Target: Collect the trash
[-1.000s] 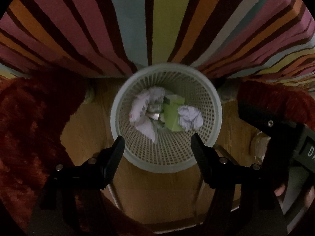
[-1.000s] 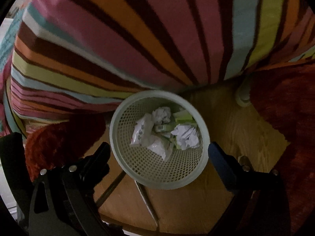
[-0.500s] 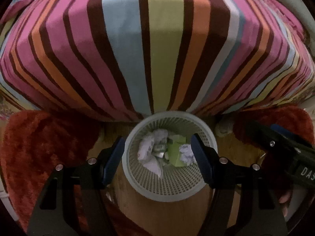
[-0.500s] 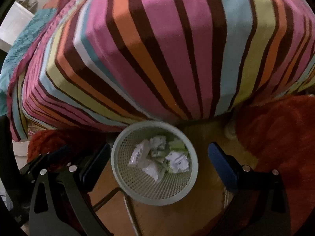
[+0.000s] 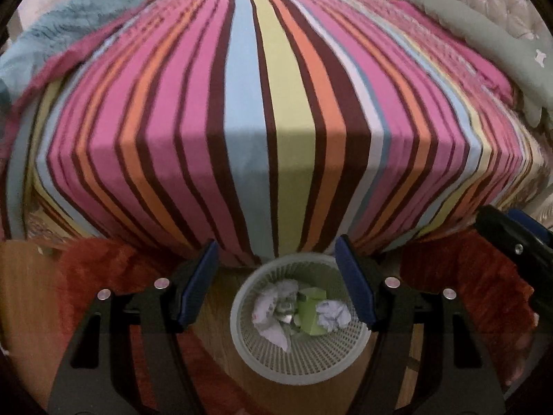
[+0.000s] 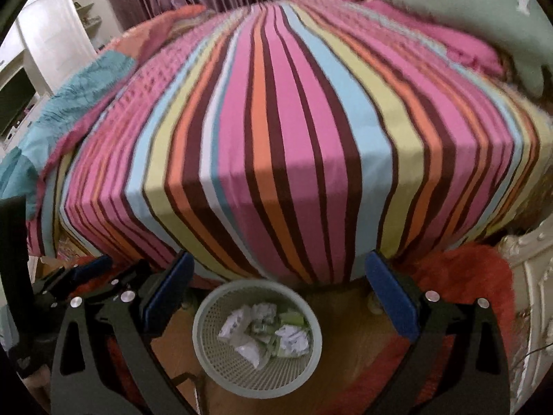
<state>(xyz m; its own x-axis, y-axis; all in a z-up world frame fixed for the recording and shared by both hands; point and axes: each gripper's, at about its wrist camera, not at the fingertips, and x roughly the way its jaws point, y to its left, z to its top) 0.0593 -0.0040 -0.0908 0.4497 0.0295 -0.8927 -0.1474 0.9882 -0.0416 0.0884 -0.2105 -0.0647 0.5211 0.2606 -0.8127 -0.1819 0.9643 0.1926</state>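
Above the trash-filled basket [image 5: 300,363], both grippers' fingers [image 5: 198,287] [image 6: 392,299] spread (holding nothing).

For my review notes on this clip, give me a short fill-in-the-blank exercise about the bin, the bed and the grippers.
1. The crumpled paper and wrappers lie inside the white mesh ____.
2. The bin stands on the wooden floor at the foot of a bed with a ____ sheet.
3. Both the left gripper and the right gripper have jaws that are ____, holding nothing.

Missing words: bin; striped; open
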